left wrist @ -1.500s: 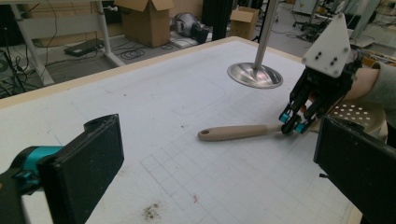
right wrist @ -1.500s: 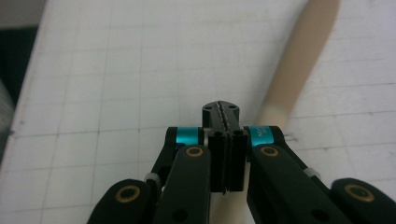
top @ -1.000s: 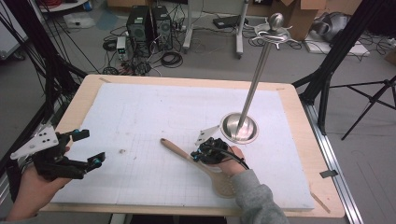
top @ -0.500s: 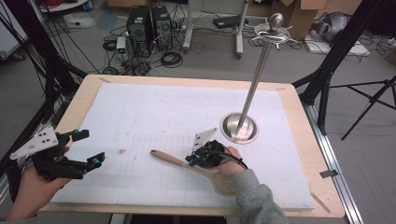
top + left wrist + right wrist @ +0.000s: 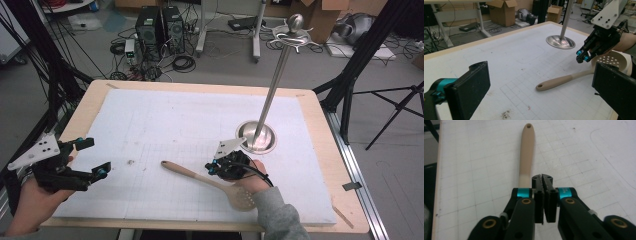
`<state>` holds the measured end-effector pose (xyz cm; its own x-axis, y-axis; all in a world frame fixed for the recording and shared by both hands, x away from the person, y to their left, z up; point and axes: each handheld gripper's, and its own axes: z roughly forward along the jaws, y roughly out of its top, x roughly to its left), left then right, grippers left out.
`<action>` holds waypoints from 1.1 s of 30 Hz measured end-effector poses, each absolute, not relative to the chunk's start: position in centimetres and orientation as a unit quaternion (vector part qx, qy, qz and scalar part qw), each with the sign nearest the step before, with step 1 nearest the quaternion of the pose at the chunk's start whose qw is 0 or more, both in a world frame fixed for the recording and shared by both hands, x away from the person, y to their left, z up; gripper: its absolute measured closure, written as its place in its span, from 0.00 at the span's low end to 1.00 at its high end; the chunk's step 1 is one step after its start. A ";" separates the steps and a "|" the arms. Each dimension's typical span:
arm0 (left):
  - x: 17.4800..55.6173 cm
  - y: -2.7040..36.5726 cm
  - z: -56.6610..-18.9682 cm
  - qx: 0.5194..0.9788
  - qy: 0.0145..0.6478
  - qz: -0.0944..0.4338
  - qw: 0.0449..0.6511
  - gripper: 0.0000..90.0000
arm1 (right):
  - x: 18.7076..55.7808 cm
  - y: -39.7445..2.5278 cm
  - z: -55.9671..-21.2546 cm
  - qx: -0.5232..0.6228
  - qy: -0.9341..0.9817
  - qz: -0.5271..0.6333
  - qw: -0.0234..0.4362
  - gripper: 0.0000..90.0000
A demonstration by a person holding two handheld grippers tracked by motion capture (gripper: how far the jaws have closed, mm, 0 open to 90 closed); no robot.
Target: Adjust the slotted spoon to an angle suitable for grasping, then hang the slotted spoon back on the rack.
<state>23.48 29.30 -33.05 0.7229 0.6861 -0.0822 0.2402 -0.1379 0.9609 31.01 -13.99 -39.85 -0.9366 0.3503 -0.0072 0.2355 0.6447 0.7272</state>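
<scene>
Spoon [image 5: 210, 181] lies flat near the table's [image 5: 190, 86] front edge, so my right gripper [image 5: 214, 168] pinches shut just above its handle while my left gripper [image 5: 90, 159] waits wide open.

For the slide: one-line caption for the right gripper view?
Right gripper, jaws shut, above wooden spoon lying on the gridded mat.

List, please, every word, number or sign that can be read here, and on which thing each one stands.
No text can be read with certainty.
Right gripper: small print on its teal band, too blurred to read.
Wooden slotted spoon: no marking visible.
Metal stand: no marking visible.
Cardboard boxes behind the table: no legible print.
</scene>
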 end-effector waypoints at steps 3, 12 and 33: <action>23.6 29.2 -33.1 0.730 0.318 0.194 0.573 0.02 | 31.0 -14.3 -39.8 0.172 0.901 0.391 0.073 0.79; 23.6 29.5 -33.1 0.728 0.321 0.195 0.573 0.02 | 31.3 -14.6 -39.6 0.217 0.886 0.407 0.057 0.37; 23.5 29.3 -33.0 0.727 0.319 0.193 0.576 0.02 | 30.7 -14.0 -40.1 0.182 0.905 0.382 0.042 0.17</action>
